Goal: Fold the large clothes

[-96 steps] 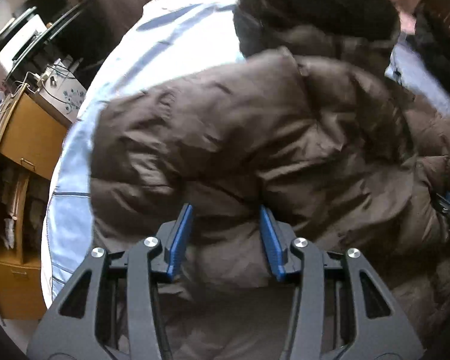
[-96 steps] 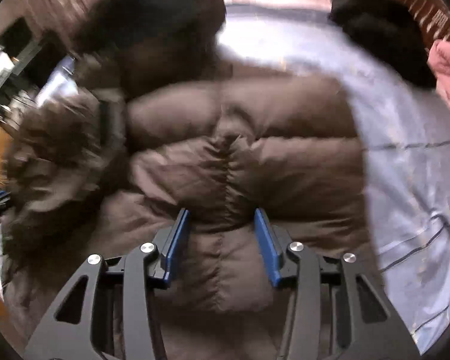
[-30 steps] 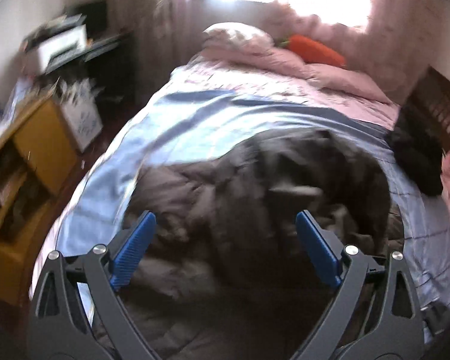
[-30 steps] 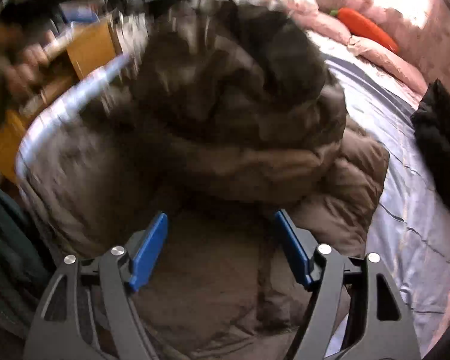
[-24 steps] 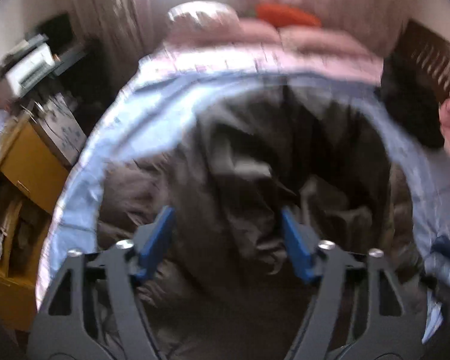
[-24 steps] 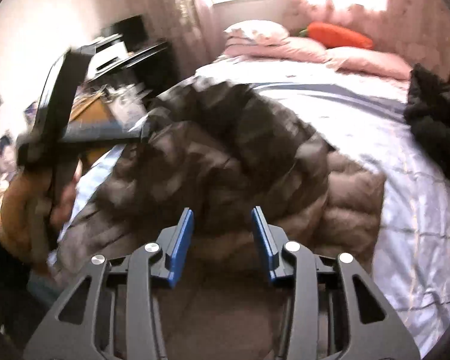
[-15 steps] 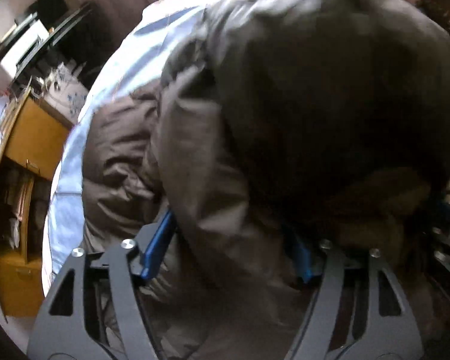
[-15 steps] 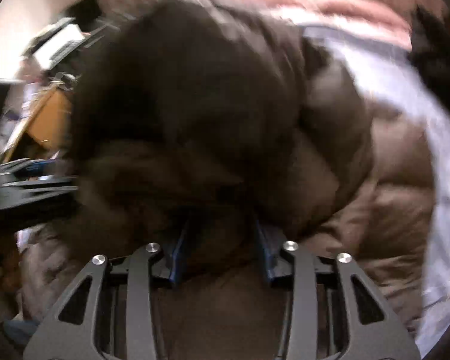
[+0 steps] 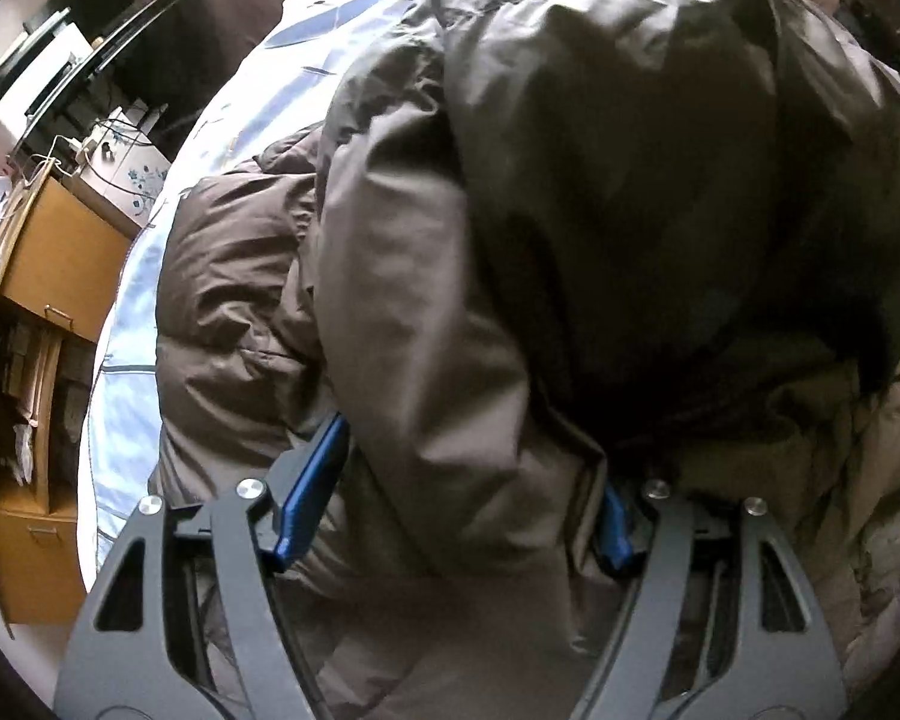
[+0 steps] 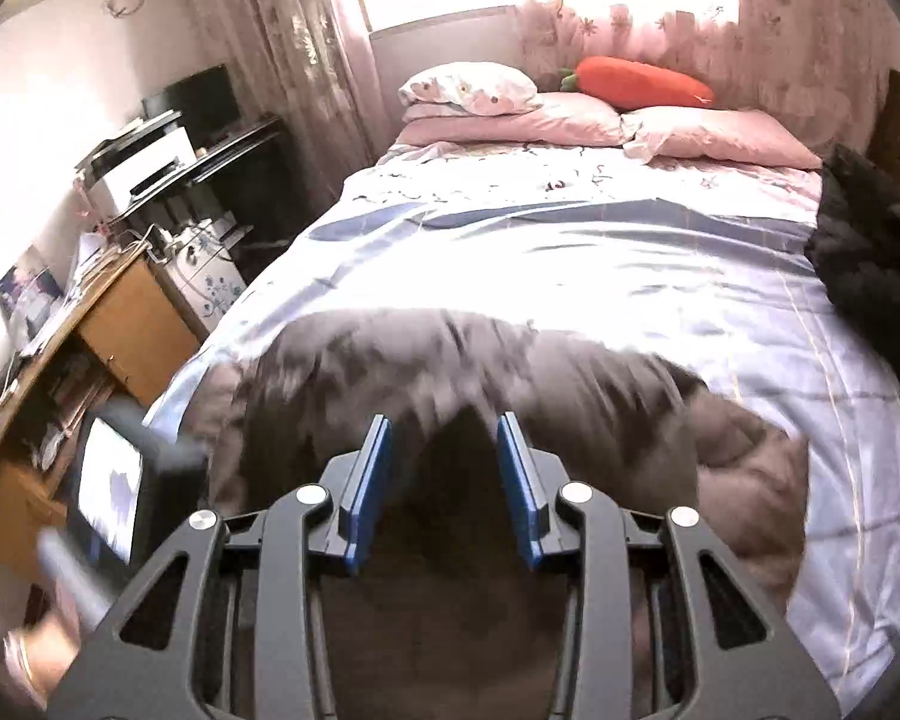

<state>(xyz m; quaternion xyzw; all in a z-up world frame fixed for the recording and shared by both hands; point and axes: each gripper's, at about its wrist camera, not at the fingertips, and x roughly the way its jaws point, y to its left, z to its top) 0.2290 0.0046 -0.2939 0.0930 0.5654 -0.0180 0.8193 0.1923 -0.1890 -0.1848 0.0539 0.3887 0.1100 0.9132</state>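
The left hand-held gripper point(image 9: 459, 498) is clamped on a thick fold of the brown jacket point(image 9: 570, 210), its blue fingers point(image 9: 309, 489) pressing in from both sides as the bulk drapes over them. The jacket lies on the near end of the bed point(image 10: 570, 258), puffy body spread on the pale blue sheet. The right hand-held gripper point(image 10: 444, 480) hovers over the blurred jacket with its jaws parted, nothing pinched; pink pillows point(image 10: 714, 132) sit far off.

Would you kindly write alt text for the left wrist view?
A bulky brown padded jacket bunches between the blue-padded fingers of the left tool, filling most of the frame. It lies on a pale blue bed sheet, with a wooden cabinet at left.
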